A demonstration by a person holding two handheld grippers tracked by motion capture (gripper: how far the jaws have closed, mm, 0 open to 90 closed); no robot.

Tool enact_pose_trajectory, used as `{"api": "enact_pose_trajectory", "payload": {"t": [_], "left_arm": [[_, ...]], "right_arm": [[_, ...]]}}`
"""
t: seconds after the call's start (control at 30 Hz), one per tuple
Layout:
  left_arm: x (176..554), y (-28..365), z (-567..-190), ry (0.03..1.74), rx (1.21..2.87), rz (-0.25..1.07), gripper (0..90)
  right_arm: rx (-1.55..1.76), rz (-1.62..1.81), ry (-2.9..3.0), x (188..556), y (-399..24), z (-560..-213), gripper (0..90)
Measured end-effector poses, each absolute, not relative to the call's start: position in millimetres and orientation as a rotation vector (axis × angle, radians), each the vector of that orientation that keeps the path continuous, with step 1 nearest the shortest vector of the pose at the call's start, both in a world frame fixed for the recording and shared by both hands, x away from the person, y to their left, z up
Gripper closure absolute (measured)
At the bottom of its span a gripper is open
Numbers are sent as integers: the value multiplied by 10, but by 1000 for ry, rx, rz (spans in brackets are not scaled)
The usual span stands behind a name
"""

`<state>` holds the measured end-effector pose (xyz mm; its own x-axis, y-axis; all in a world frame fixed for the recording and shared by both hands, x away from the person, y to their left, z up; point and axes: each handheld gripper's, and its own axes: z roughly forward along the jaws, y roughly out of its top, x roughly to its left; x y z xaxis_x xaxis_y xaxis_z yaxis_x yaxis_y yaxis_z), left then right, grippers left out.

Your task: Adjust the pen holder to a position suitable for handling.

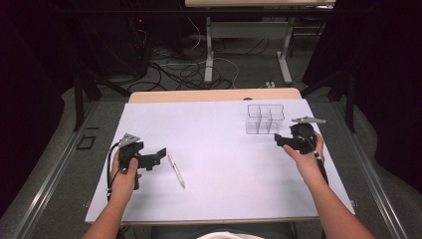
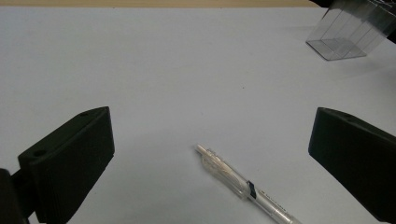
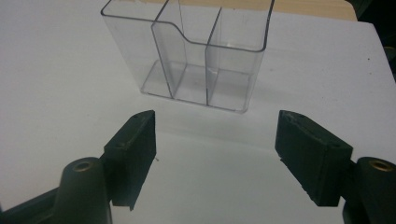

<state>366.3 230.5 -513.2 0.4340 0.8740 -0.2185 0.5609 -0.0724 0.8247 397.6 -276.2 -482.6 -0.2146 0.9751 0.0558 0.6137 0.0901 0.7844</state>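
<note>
A big white tabletop (image 1: 214, 149) lies under everything. On its far right side stands a clear plastic box (image 1: 264, 118), upright, with walls inside that split it into a few parts, and they look bare. The right claw (image 1: 279, 141) sits just near of the box, a little to its right, and points at it. In the right gripper view its two black jaws stand apart with nothing between them, and the box (image 3: 196, 51) is close ahead but not touching. The left claw (image 1: 158, 155) rests at the near left of the tabletop. Its jaws are wide apart and hold nothing. A thin clear pen (image 1: 176, 170) lies flat just to the right of the left claw, not touching it. In the left gripper view the pen (image 2: 245, 186) lies slanted between the two jaws.
</note>
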Motion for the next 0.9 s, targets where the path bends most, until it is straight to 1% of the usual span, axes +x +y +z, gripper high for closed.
{"api": "enact_pose_trajectory", "payload": {"t": [0.33,0.43,0.5,0.53,0.7,0.77,0.9], "left_arm": [[3662,2312,-5129,1246,1756,414,3],[3663,2314,-5130,1248,1754,412,3],[3664,2312,-5131,1248,1755,411,3],[3665,2310,-5132,1247,1756,411,3],[3667,2305,-5136,1246,1758,407,3],[3669,2305,-5137,1245,1759,408,3],[3669,2307,-5135,1247,1763,409,3]], "right_arm": [[1598,994,1919,4183,-2761,-4589,345],[1600,1000,1940,4289,-2745,-4461,418],[1598,990,1950,4315,-2736,-4432,430],[1589,964,1959,4363,-2721,-4379,460],[1549,907,1988,4471,-2676,-4278,501],[1551,900,1993,4489,-2667,-4262,505],[1553,877,2009,4606,-2639,-4228,547]]}}
